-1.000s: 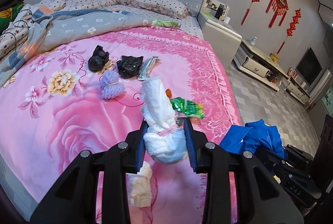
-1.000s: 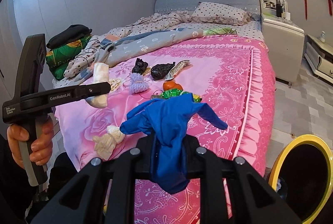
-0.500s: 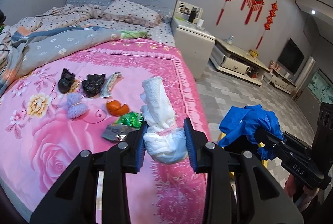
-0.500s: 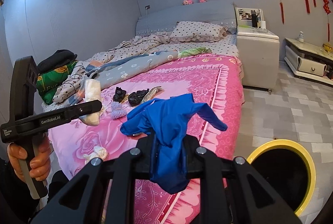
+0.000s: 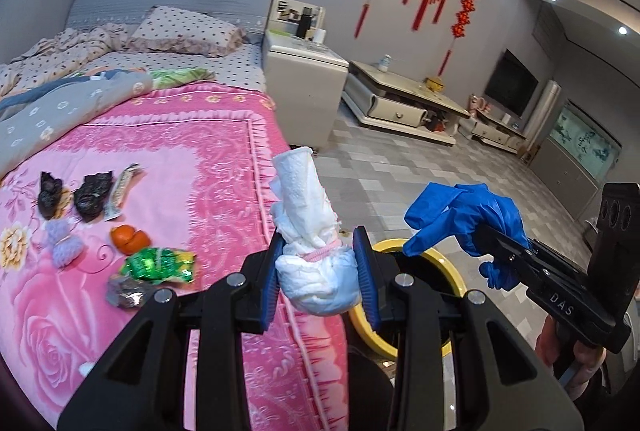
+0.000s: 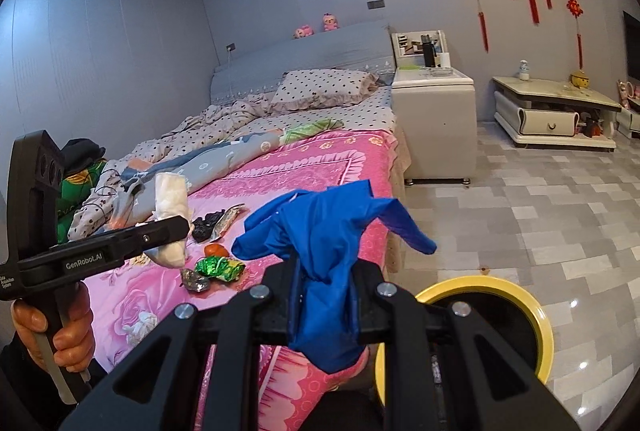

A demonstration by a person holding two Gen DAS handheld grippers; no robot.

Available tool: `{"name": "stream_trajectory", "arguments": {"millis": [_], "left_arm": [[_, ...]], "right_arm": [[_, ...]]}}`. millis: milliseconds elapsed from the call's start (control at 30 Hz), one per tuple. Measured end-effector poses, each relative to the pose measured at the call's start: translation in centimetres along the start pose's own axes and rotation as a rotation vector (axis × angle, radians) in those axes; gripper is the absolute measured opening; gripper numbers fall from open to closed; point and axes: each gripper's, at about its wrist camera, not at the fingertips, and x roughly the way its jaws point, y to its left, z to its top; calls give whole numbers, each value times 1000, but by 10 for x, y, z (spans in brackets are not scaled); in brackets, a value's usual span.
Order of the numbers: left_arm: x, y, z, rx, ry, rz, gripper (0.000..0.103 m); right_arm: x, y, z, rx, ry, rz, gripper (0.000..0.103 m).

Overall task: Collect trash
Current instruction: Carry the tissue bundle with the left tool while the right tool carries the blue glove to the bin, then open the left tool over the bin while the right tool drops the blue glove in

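Both grippers carry trash: left gripper (image 5: 316, 271) clamps a rolled white diaper (image 5: 310, 231), right gripper (image 6: 324, 307) pinches a crumpled blue rubber glove (image 6: 324, 231). Best centre each above the yellow-rimmed bin (image 6: 532, 303) beside the pink bed (image 5: 180, 151) before letting go.

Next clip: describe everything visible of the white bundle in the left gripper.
The white bundle looks like crumpled soft paper or padding, rolled up and cinched near the middle by a thin pink band. Its rounded lower half bulges between the left gripper's blue-padded fingers, which press on both sides; the narrower rolled end stands upright above them. It hangs in the air at the bed's edge, near the yellow-rimmed bin.
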Motion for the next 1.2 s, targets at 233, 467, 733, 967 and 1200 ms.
{"name": "stream_trajectory", "arguments": {"millis": [233,467,733,967,1200], "left_arm": [[33,-41,7,43,37,-70,32],[70,-74,1,93,97,-115,32],[113,-87,-11,91,166,-142,32],[158,-102,-29,102,248,-157,33],[194,-110,-49,105,319,-164,33]], "right_arm": [[-14,-45,2,69,-25,-72,17],[-20,-84,-2,135,-28,-137,17],[-15,-123,-15,202,-7,-187,17],[1,-152,-28,277,32,-201,17],[21,-178,-41,350,98,-227,17]]}}
